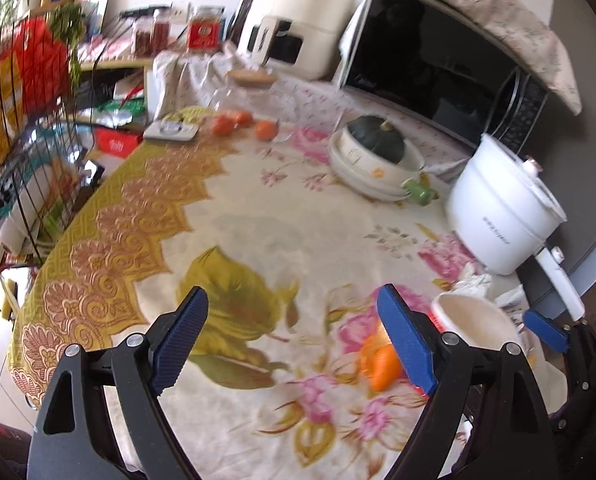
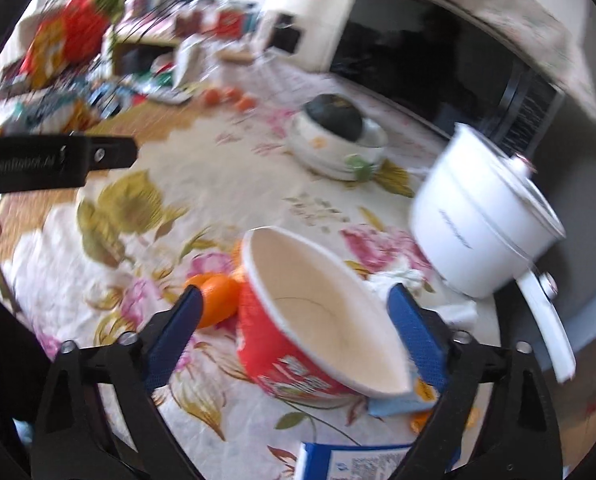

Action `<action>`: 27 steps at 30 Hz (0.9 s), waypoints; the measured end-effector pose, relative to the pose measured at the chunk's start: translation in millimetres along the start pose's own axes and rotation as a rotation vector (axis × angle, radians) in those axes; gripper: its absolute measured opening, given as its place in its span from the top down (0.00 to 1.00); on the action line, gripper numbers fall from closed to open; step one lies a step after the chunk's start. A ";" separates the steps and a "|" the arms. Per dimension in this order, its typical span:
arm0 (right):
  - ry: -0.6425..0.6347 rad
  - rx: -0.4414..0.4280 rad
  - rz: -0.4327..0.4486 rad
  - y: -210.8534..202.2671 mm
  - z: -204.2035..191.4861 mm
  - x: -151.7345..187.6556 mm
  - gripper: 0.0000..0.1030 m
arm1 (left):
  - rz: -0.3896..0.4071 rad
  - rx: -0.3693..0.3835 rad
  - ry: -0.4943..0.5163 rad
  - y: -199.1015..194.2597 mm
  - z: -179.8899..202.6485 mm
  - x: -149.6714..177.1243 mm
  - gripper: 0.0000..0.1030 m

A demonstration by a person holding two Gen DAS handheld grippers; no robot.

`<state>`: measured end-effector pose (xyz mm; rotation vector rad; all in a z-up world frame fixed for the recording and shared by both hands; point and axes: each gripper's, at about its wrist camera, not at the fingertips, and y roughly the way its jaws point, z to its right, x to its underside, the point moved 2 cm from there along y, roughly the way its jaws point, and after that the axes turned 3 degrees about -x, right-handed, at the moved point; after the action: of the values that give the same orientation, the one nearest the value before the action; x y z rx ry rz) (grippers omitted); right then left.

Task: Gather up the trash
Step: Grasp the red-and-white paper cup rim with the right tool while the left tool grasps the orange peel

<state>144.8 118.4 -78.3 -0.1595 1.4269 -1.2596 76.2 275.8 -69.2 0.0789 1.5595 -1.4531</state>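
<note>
On the table: my right gripper point(image 2: 293, 324) brackets a red paper noodle cup with a white lining point(image 2: 318, 312); my left gripper point(image 1: 293, 336) hovers just beside it, above bare cloth.
Cup's heading: tipped, its open mouth facing up and toward my right camera; the rim is squashed into a long oval running from far-left to near-right.
Right tongs: spread wide, one blue pad either side of the cup; whether either pad touches it I cannot tell through the blur.
Left tongs: spread, nothing between them.
Other trash: curled orange peel point(image 2: 215, 300) lies against the cup's left side; crumpled white tissue point(image 2: 398, 278) sits behind it; a blue-and-white printed wrapper point(image 2: 354, 460) lies at the near edge.
Surface: a cream floral tablecloth with pink blooms and an ochre lace-pattern border point(image 1: 233, 208).
Room: a white electric pot with a long handle point(image 1: 502, 216) stands at the right, a black-fronted microwave under a floral cover point(image 1: 438, 60) behind, and a dark green squash in stacked white bowls point(image 1: 374, 156) mid-table.
</note>
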 end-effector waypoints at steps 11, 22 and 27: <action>0.106 -0.091 -0.024 12.1 16.3 -1.7 0.96 | -0.173 0.022 0.009 42.0 -6.2 18.8 0.18; 0.313 0.011 0.131 -20.9 77.6 -3.8 0.96 | -0.209 0.111 0.313 65.1 78.4 45.5 0.18; 0.361 0.024 0.120 -18.8 88.1 3.7 0.96 | -0.237 0.054 0.383 90.4 98.8 59.6 0.19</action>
<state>202.0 57.1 -45.1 0.1769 1.6998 -1.2478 157.8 191.2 -157.0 0.2211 1.8873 -1.7412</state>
